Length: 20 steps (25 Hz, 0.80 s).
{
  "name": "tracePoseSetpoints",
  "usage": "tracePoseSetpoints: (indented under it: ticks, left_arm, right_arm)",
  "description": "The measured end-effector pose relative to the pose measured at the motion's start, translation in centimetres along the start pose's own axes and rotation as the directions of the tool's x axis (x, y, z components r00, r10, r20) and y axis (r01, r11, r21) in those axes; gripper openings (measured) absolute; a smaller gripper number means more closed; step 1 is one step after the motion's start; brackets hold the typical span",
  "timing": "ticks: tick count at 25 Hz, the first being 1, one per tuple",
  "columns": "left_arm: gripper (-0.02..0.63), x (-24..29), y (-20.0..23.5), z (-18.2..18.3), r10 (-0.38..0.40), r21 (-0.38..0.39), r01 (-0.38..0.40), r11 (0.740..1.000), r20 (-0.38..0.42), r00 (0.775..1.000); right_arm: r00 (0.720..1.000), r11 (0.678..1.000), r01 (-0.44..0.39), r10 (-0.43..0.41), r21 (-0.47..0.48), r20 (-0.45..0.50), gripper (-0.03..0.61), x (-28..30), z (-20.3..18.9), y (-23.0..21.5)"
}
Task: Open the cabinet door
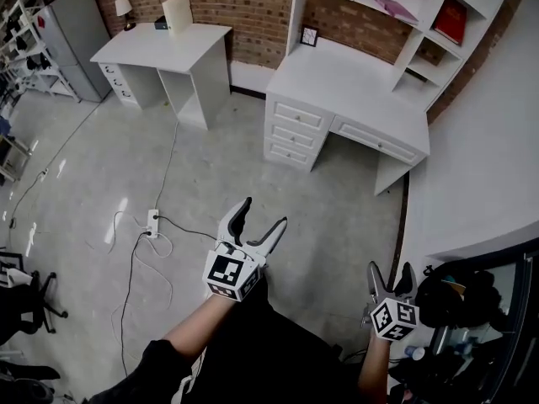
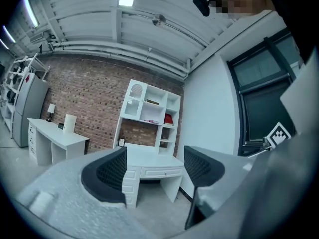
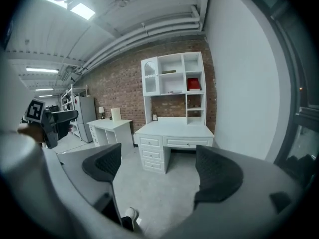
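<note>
A white desk point(image 1: 345, 82) with a shelf hutch stands against the brick wall, well ahead of me. The hutch's cabinet door point(image 2: 134, 94), arched and glazed, sits at its upper left and looks closed; it shows again in the right gripper view point(image 3: 149, 76). My left gripper point(image 1: 264, 217) is held out over the floor, open and empty, its jaws framing the desk point(image 2: 154, 168). My right gripper point(image 1: 389, 272) is lower and nearer my body, also open with nothing between its jaws point(image 3: 159, 168). Both are far from the hutch.
A second white desk point(image 1: 164, 45) stands at the left by the wall, with a grey cabinet point(image 1: 72, 32) beyond it. A power strip with cables point(image 1: 152, 221) lies on the floor ahead left. A black bag point(image 1: 455, 297) sits at my right by a white ledge.
</note>
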<state>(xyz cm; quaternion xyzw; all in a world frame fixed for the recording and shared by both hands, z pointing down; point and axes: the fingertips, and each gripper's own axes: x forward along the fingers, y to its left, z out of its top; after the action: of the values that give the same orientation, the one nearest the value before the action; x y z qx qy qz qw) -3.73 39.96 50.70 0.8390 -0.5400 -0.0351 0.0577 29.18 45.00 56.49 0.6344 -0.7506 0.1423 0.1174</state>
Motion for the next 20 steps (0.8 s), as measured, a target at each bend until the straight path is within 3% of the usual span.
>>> tracePoseSetpoints:
  ticks: [6,9,13,20]
  left_arm:
    - [0.354,6.1,6.8,0.3,0.01,0.031,-0.009,0.999,-0.046,0.999]
    - [0.354,8.6,9.0,0.4,-0.014,0.019,0.016,1.0,-0.08,0.997]
    - [0.354,11.5,12.2,1.6,-0.023,-0.013,0.023,1.0,-0.068,0.997]
    - [0.354,15.5,17.7,3.0,-0.023,-0.016,0.022,1.0,-0.07,0.997]
  right_arm:
    - [0.996,0.997,-0.051,0.047,-0.057,-0.075,0.463,9.5,2.8,3.5]
    - [0.997,0.998,-0.049,0.046,-0.048,-0.06,0.463,13.8,6.0,4.3]
    - [0.998,0.998,-0.047,0.045,-0.044,-0.034,0.463,18.0,9.8,5.6]
    - [1.0,1.0,-0.017,0.018,0.016,-0.025,0.462,24.0,10.9,8.9]
